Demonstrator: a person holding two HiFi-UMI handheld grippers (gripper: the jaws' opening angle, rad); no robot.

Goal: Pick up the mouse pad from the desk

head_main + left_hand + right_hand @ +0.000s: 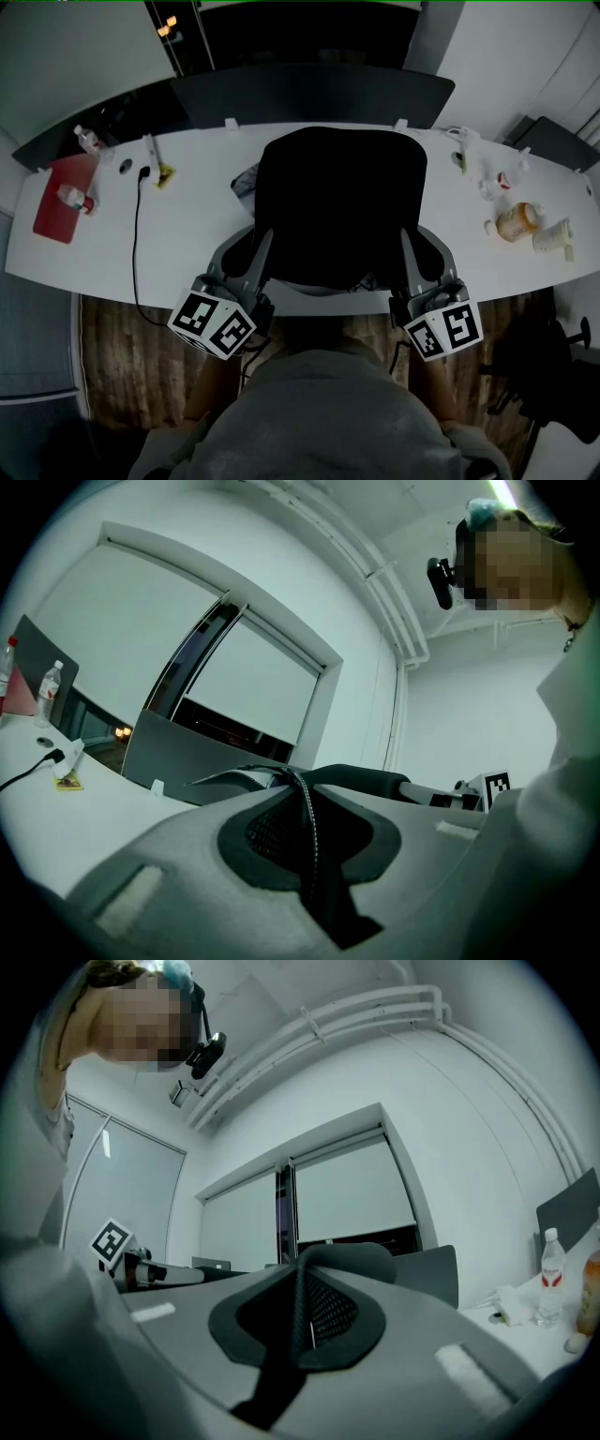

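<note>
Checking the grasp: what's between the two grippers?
The mouse pad, in head view: left gripper and right gripper each clamp a near corner.

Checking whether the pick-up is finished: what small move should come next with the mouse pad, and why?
Probably lift both ends evenly a little higher. The left gripper and right gripper are each shut on the near edge of the mouse pad, which spreads over the desk, but whether its far edge has cleared the top cannot be told.

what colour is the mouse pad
Plain black. The mouse pad shows best in the head view.
</note>
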